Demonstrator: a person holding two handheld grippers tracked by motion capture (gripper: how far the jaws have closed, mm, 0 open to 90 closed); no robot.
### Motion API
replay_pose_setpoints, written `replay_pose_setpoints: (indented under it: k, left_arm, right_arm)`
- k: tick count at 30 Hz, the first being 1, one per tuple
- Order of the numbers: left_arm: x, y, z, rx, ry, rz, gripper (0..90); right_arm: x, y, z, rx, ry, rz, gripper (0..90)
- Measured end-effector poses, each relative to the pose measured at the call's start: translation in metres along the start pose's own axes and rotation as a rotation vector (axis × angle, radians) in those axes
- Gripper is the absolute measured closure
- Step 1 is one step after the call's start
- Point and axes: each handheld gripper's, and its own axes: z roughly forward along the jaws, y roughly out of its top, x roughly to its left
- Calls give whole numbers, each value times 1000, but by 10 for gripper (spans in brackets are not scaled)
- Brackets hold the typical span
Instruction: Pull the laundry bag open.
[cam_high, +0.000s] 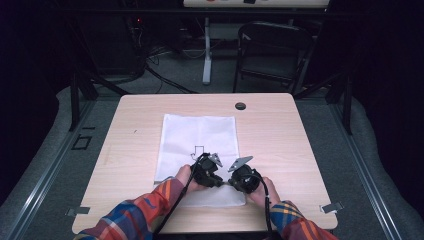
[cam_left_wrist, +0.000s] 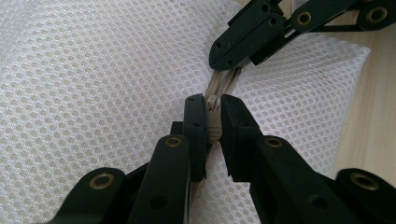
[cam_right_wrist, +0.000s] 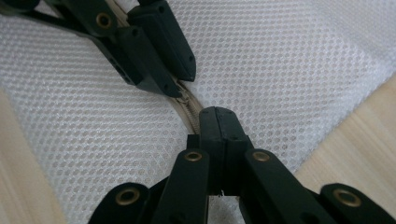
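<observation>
From above, the white mesh bag (cam_high: 198, 150) lies flat on the table (cam_high: 280, 145), soft and light; the left gripper (cam_left_wrist: 213, 114) is clamped on its zipper (cam_left_wrist: 214, 116), the surest hold; the right gripper (cam_right_wrist: 215, 122) is pinched on the zipper tape (cam_right_wrist: 189, 116)

mesh bag (cam_left_wrist: 93, 70): white, fine honeycomb holes
zipper (cam_left_wrist: 224, 84): beige
gripper jaws: black, brass rivets
table (cam_high: 280, 130): pale wood grain
sleeves (cam_high: 145, 210): orange-blue-red plaid
</observation>
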Motion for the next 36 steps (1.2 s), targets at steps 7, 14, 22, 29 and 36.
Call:
replay_pose_setpoints:
  k: [7,14,22,29,36]
  left_arm:
    - [-1,0,-1,7,13,5,811]
    - [1,-3,-4,15,15,-4,814]
    - [4,-8,-10,26,11,-13,813]
    - [5,-11,-12,32,11,-16,812]
    - [6,-13,-14,31,10,-24,812]
  right_arm:
    - [-3,-3,-1,-12,20,9,900]
    - [-2,0,-1,17,16,9,900]
    - [-3,0,-1,15,18,-1,900]
    - [-3,-1,-1,10,18,1,900]
    - [-4,-1,-2,25,19,-13,900]
